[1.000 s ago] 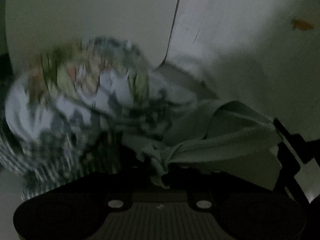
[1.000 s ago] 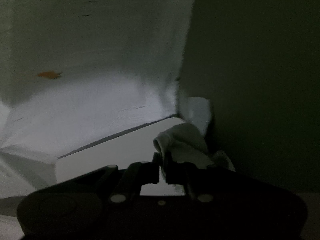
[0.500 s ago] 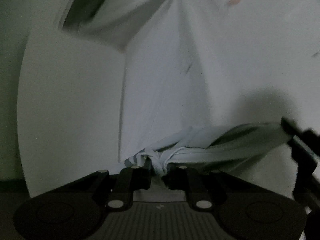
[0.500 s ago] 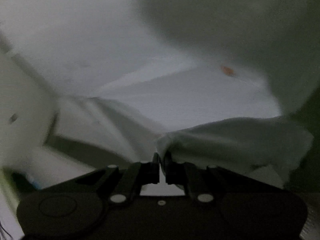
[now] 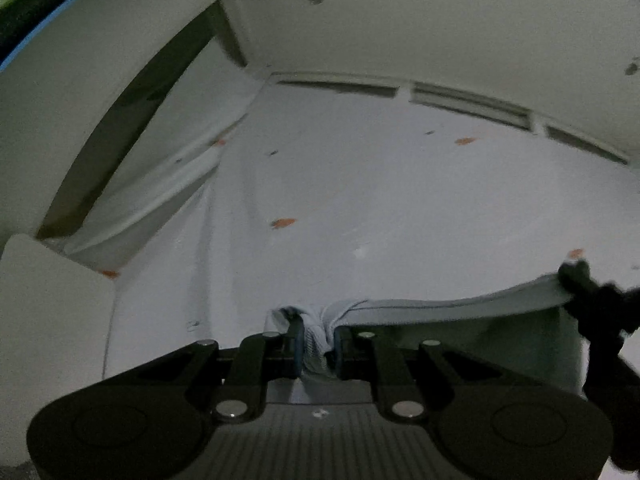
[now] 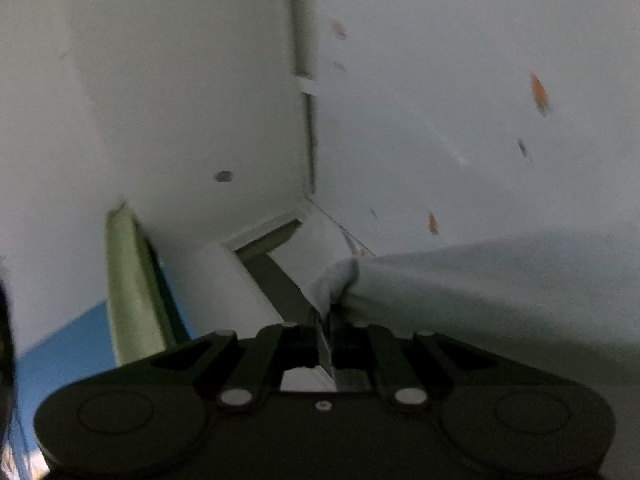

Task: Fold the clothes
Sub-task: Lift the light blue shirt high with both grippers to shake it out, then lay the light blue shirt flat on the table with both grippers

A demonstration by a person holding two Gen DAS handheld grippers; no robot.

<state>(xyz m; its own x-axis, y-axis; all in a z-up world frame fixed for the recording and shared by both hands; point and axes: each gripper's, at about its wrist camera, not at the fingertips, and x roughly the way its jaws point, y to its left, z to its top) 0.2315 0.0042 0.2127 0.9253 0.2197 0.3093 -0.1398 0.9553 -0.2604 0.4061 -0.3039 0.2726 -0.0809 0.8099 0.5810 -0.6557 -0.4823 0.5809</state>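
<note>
Cloth (image 5: 460, 307), pale, thin and limp, hangs stretched between left gripper (image 5: 316, 346) and right gripper (image 6: 325, 330), each pinched tight on a bunched corner; it looks light and will sag unless kept taut.

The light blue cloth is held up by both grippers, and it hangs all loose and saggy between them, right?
Not quite. Both the left gripper and the right gripper pinch the light blue cloth, but the left wrist view shows its top edge pulled fairly straight between them, not saggy.
</note>
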